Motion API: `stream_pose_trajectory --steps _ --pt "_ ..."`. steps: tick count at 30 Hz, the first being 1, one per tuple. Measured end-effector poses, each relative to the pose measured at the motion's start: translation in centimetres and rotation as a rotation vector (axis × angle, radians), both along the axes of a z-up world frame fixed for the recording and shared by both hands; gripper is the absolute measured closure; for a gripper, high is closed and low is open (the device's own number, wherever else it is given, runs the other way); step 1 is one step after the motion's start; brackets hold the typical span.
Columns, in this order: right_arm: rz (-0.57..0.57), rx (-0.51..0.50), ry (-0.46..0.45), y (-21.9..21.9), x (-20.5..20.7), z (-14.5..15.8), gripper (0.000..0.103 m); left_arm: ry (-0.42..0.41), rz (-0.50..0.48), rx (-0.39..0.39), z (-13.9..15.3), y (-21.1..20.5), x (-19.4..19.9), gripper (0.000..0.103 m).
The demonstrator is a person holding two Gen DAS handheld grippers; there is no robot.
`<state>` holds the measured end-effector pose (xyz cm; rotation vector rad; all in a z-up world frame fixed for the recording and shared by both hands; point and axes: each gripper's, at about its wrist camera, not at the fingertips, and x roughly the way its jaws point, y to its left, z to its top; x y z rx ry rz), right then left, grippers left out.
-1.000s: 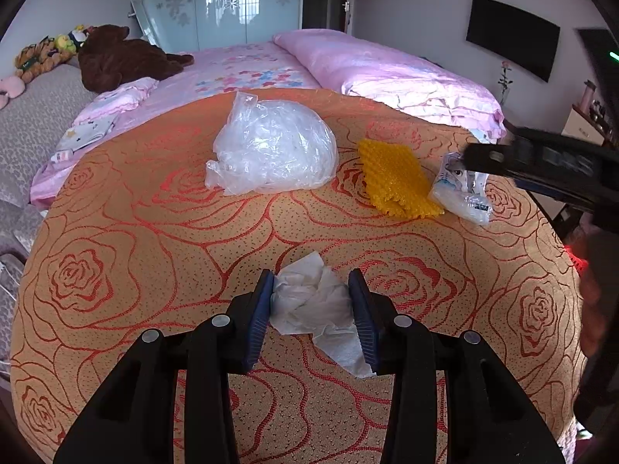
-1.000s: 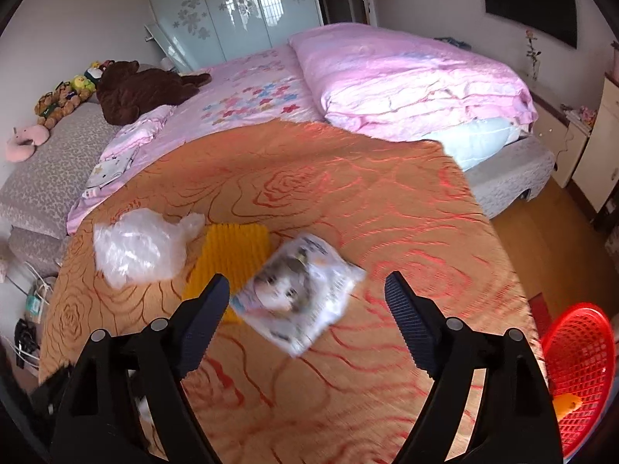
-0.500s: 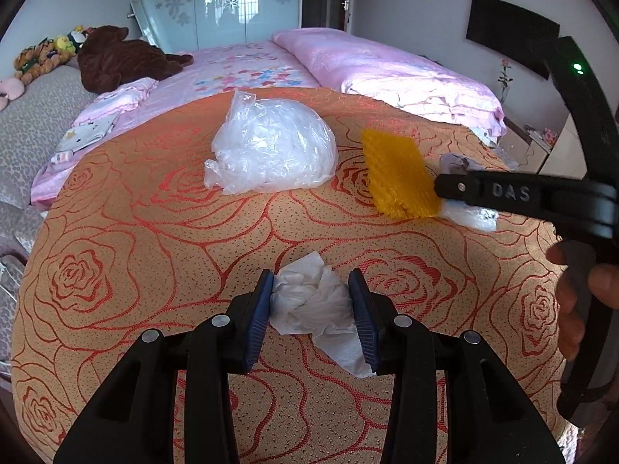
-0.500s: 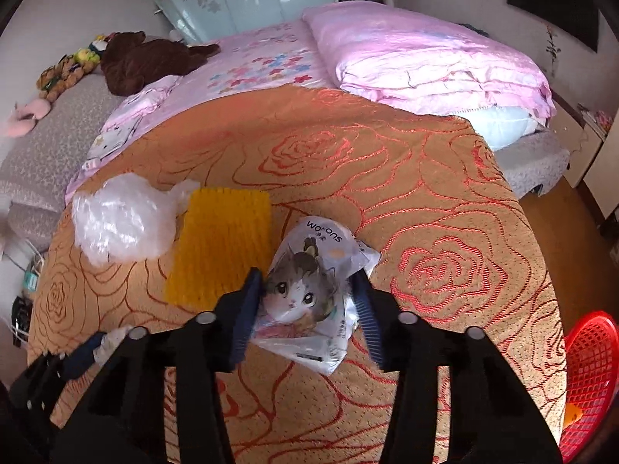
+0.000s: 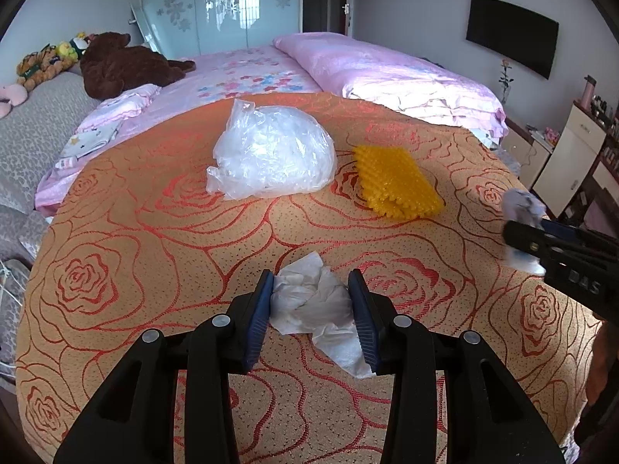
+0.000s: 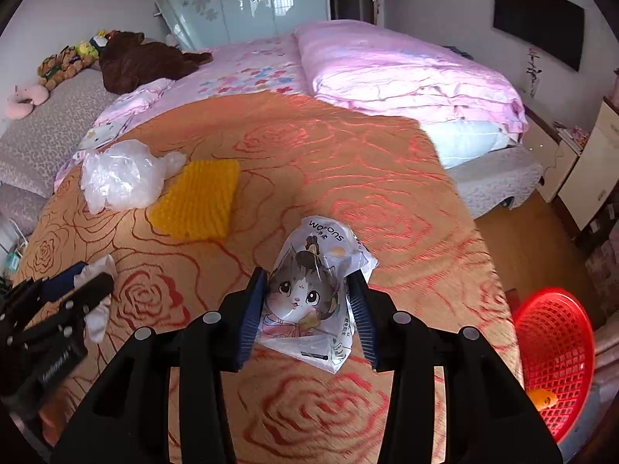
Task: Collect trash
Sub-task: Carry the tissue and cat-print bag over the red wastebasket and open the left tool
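Note:
My left gripper (image 5: 311,305) is shut on a crumpled white tissue (image 5: 315,303) just above the orange rose-patterned bedspread (image 5: 135,251). In the right wrist view, my right gripper (image 6: 307,301) is shut on a white snack wrapper with a cartoon cat (image 6: 309,294), lifted off the spread. That wrapper (image 5: 522,208) and the right gripper show at the right edge of the left wrist view. A clear plastic bag (image 5: 271,154) and a yellow bumpy sheet (image 5: 396,181) lie further back on the spread. The left gripper with the tissue (image 6: 96,290) shows at the left of the right wrist view.
A red mesh basket (image 6: 553,352) stands on the wooden floor at the right of the bed, with something orange inside. Behind the spread lie a pink quilt (image 6: 406,77), a brown plush bear (image 6: 143,62) and other soft toys. A cabinet (image 6: 588,170) stands at the right wall.
The right gripper shut on the cat wrapper, lifted it off the spread and carried it right, away from the yellow sheet. The left gripper kept still with the tissue.

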<state>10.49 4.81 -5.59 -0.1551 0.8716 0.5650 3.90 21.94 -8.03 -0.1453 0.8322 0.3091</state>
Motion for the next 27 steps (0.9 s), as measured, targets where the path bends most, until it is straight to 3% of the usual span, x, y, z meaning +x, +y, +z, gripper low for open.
stream_pose_trajectory --steps 27 --pt "-0.135 0.046 -0.093 -9.7 -2.8 2.8 0.061 -0.055 -0.084 0.019 3.2 -3.9 -0.6 0.065"
